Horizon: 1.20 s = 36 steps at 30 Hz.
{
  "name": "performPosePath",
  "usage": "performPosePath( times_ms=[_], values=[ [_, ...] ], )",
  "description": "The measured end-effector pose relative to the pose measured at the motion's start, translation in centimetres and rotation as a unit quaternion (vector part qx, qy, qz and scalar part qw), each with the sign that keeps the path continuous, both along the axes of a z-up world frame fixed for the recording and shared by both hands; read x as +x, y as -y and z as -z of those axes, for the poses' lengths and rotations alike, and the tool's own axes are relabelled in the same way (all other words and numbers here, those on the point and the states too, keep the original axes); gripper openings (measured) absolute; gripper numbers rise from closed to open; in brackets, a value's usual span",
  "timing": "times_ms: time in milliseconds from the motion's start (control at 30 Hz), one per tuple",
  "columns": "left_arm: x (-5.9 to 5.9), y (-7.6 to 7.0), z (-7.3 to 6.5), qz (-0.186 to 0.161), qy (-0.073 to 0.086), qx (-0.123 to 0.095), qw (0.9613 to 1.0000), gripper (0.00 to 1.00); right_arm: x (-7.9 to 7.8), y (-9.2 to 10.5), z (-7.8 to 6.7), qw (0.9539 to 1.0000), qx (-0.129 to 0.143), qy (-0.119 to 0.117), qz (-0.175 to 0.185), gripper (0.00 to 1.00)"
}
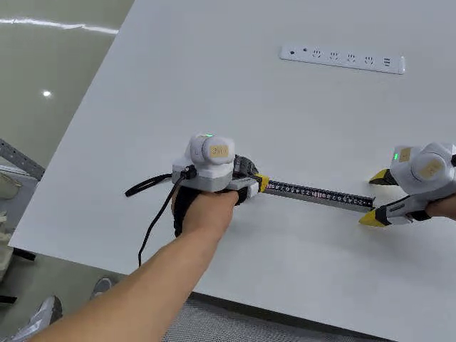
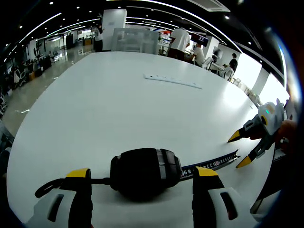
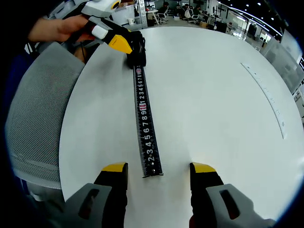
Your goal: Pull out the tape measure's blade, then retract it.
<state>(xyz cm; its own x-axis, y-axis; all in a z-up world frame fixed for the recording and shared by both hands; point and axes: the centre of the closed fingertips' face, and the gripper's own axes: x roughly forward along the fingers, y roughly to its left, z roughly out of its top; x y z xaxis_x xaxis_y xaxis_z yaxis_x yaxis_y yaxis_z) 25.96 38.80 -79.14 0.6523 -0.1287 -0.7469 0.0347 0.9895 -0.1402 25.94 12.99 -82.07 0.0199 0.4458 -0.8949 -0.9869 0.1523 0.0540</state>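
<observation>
Tape measure case (image 2: 145,171) sits on the tabletop (image 1: 214,85) between the jaws of the left gripper (image 2: 141,172), which stand wide with a gap on each side; the blade (image 3: 145,118) lies drawn out flat, its tip between the jaws of the right gripper (image 3: 159,167), likewise wide and gripping nothing. Retraction judged to be the step in hand: close on the case first, then let the blade run back slowly so the tip does not whip; left forearm (image 1: 142,285) reaches in low, its gripper level along the tabletop.

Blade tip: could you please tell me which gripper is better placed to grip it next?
Right. The right gripper is open with the tip between its fingers; the left gripper straddles the case.
</observation>
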Motion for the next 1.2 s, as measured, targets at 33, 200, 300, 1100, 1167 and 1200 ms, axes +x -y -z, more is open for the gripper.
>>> performPosePath(
  times_ms=[33, 200, 300, 1100, 1167, 1200],
  values=[
    [0.0, 0.0, 0.0, 0.000, 0.000, 0.000, 1.0000, 0.84, 0.1, 0.0, 0.0, 1.0000, -0.001, 0.002, -0.005, 0.47],
    [0.2, 0.0, 0.1, -0.004, -0.002, 0.000, 1.0000, 0.83, 0.0, 0.0, 0.0, 0.9994, -0.005, 0.009, -0.033, 0.41],
    [0.3, 0.0, 0.1, -0.005, -0.004, 0.001, 1.0000, 0.82, -0.2, -0.1, 0.0, 0.9992, -0.002, 0.008, -0.038, 0.38],
    [0.3, 0.0, 0.8, -0.008, -0.012, -0.007, 0.9999, 0.75, -1.1, 0.3, 0.1, 0.9974, -0.008, 0.014, -0.070, 0.13],
    [0.3, 0.0, 0.9, -0.010, -0.012, -0.007, 0.9999, 0.74, -1.1, 0.3, 0.1, 0.9975, -0.008, 0.014, -0.070, 0.13],
    [0.3, -0.1, 0.9, -0.010, -0.012, -0.007, 0.9999, 0.74, -1.0, 0.3, 0.1, 0.9975, -0.008, 0.013, -0.069, 0.13]
  ],
)
